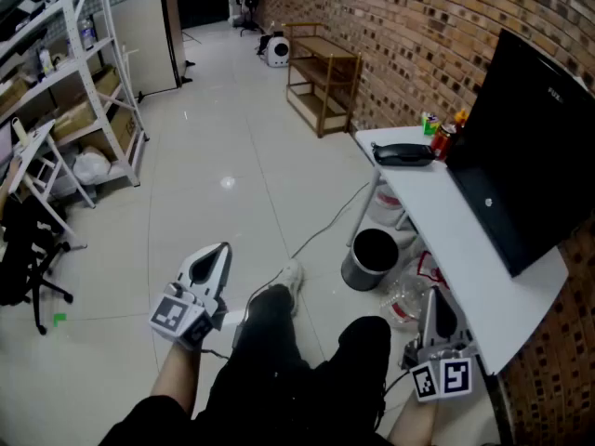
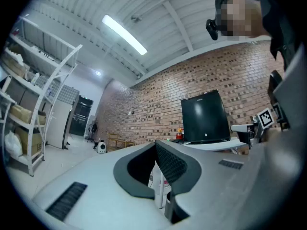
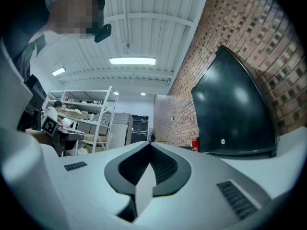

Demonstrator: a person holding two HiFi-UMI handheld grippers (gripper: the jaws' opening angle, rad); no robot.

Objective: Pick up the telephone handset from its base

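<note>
A black telephone with its handset (image 1: 403, 154) on the base lies at the far end of the white table (image 1: 465, 249), in the head view only. My left gripper (image 1: 217, 252) hangs over the floor, far left of the table, its jaws shut and empty. In the left gripper view the left gripper (image 2: 156, 143) points a little upward at the brick wall. My right gripper (image 1: 439, 297) sits low by the table's near edge, jaws shut with nothing in them. The right gripper (image 3: 149, 145) also tilts slightly up in its own view. The phone is out of both gripper views.
A large black monitor (image 1: 535, 147) stands on the table against the brick wall. Red and green cans (image 1: 439, 133) stand beside the phone. Under the table are a black bin (image 1: 370, 256) and a cable. White shelving (image 1: 65, 91) lines the left side; a wooden rack (image 1: 323, 77) stands far back.
</note>
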